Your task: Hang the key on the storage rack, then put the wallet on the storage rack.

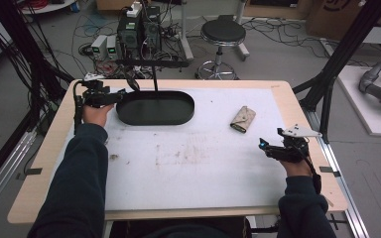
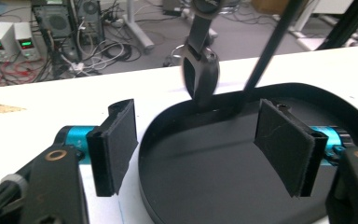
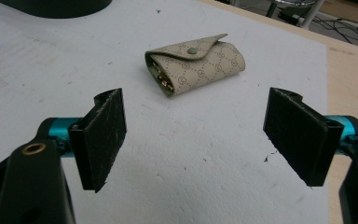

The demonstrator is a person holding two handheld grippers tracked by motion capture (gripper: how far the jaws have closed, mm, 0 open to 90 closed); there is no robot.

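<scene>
High view: white foam-covered table [image 1: 188,163] with pale wooden edging, black oval shallow tray [image 1: 155,107] at the far left of centre, thin black pole rising from it. Left gripper [image 1: 110,98] right at the tray's left end, held by a dark-sleeved arm. Small beige patterned key pouch [image 1: 242,119] lying on the mat to the right, well apart from the tray. Right gripper [image 1: 269,147] low at the right edge, near the pouch but not touching.

Left gripper view: jaws spread wide, straddling the tray's rim, one pad outside on the white mat, the other over the tray floor. Nothing gripped.

Right gripper view: jaws wide apart, empty, hovering over the mat. Pouch ahead between them, flap snapped shut, keys peeking from its open end.
</scene>
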